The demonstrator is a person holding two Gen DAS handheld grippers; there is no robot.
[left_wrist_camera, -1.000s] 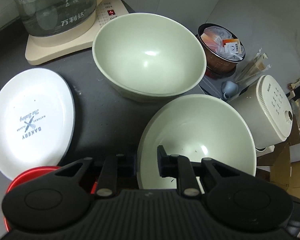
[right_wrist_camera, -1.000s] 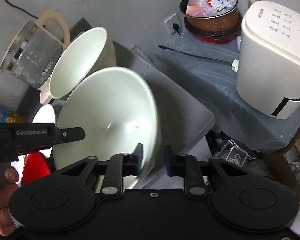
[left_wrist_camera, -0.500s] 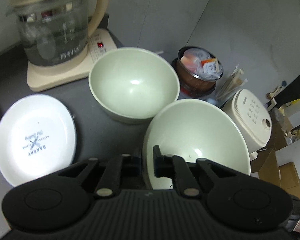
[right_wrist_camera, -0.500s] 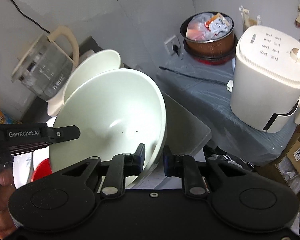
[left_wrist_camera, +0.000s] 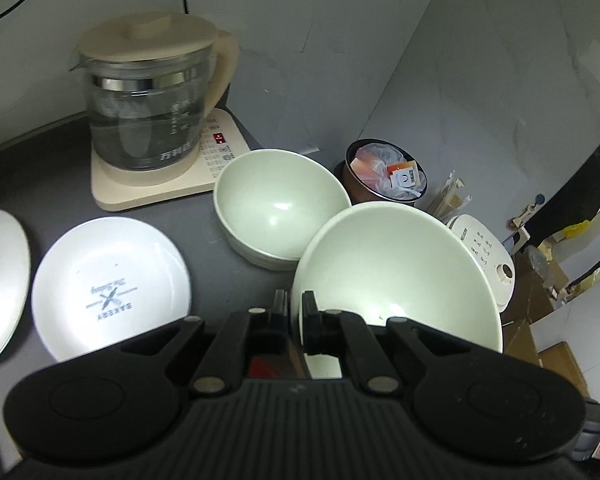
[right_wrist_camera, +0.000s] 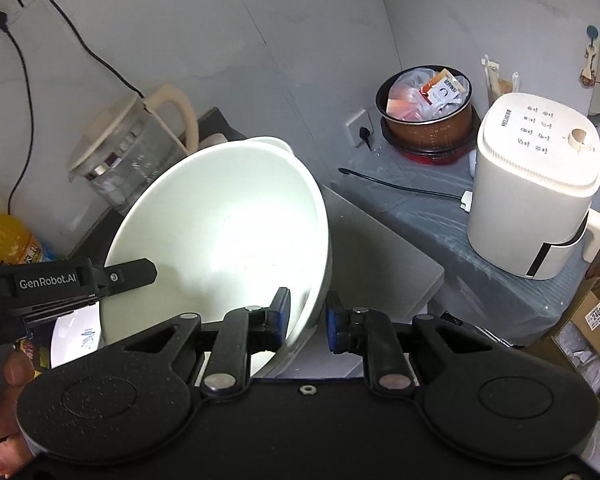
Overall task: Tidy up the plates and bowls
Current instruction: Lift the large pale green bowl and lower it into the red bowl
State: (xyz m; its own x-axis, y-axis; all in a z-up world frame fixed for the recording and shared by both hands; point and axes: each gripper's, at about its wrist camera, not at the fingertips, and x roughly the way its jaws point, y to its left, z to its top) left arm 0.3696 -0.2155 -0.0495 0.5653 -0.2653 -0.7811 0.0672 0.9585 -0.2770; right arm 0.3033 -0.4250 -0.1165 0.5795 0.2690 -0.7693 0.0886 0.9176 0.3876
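Left claw (left_wrist_camera: 295, 307) nearly closed, pinching the near rim of a pale green ceramic bowl (left_wrist_camera: 396, 276), tilted and held up. Right claw (right_wrist_camera: 307, 314) clamped on the same bowl's rim at 6 o'clock, fingers either side of the wall. Two bowls counted: second pale green bowl (left_wrist_camera: 280, 204) resting on the dark grey bench (left_wrist_camera: 204, 216) at 12 o'clock. Two white printed plates: one (left_wrist_camera: 110, 286) at 9 o'clock, another (left_wrist_camera: 0, 280) cut off at the left edge. Farther off at 11 o'clock, one glass kettle with cream lid (left_wrist_camera: 152, 100).
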